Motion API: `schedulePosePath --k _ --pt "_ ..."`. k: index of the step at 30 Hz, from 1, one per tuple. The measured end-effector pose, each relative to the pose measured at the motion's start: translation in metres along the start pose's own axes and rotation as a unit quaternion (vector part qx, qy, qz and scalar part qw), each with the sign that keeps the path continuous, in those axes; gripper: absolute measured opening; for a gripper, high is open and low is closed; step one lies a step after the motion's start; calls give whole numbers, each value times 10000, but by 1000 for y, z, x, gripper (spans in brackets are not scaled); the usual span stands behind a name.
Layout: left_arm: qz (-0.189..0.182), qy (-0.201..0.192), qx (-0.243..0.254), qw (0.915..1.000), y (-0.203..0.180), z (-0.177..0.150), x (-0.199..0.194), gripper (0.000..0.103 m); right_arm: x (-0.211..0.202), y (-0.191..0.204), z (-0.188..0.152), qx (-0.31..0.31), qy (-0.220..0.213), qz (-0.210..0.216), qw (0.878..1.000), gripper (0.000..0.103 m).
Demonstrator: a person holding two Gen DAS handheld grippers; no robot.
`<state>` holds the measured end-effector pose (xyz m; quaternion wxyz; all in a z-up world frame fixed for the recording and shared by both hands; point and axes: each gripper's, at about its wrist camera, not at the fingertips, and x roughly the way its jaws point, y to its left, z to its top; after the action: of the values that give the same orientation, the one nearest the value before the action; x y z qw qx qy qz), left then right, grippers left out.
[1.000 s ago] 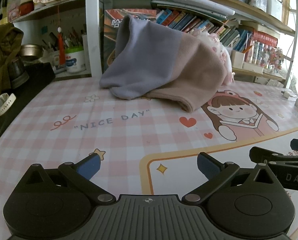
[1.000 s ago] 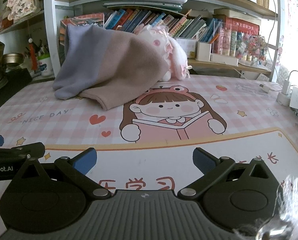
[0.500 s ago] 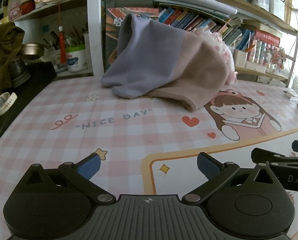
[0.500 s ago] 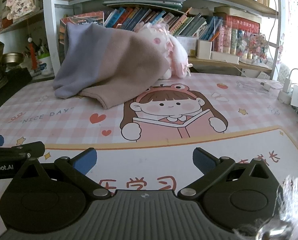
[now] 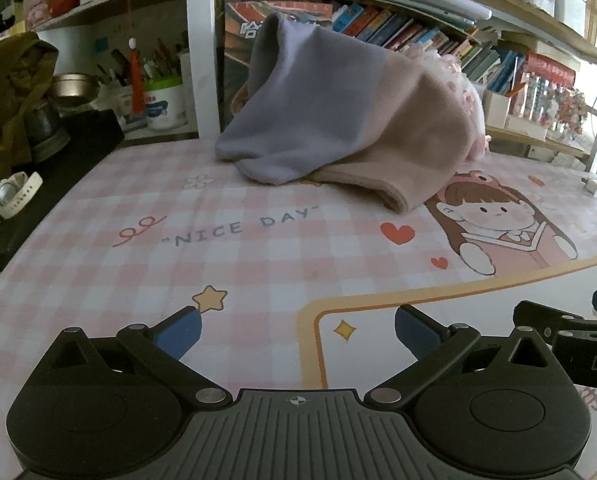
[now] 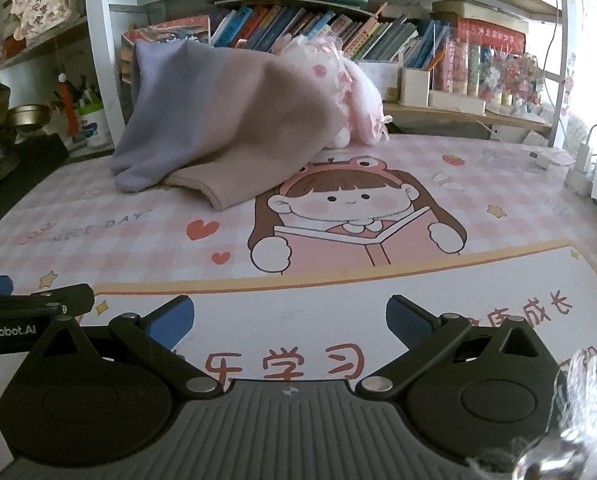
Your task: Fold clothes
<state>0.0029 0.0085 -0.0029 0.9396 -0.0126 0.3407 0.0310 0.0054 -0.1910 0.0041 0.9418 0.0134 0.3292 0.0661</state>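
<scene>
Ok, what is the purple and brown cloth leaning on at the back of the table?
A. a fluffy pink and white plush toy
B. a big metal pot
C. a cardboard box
A: the cloth drapes over a plush toy, which sticks out at its right side.

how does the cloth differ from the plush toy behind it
The cloth is flat fabric in two plain colours, lavender and tan; the plush toy is fluffy, white with pink trim. The cloth lies draped over the plush toy, hiding much of it; the toy peeks out at the right. Both sit at the back of the table, untouched.
</scene>
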Motion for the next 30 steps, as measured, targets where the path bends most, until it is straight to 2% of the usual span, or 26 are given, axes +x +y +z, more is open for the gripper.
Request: schedulePosePath --k 10,15,23,27,30 --pt "-171 57 -167 9997 7 -1 5 103 5 0 1 48 240 -119 9996 103" --pt "-89 55 -53 9999 5 0 5 103 4 4 1 -73 272 31 9996 101" --pt "-274 -26 -137 9995 7 4 8 103 7 14 6 -422 257 284 9984 101" --pt "-437 219 -350 9982 11 12 20 103 14 16 16 -681 279 396 9965 89" --pt "-529 240 -574 9967 13 21 27 103 21 18 26 -906 258 507 9943 82"
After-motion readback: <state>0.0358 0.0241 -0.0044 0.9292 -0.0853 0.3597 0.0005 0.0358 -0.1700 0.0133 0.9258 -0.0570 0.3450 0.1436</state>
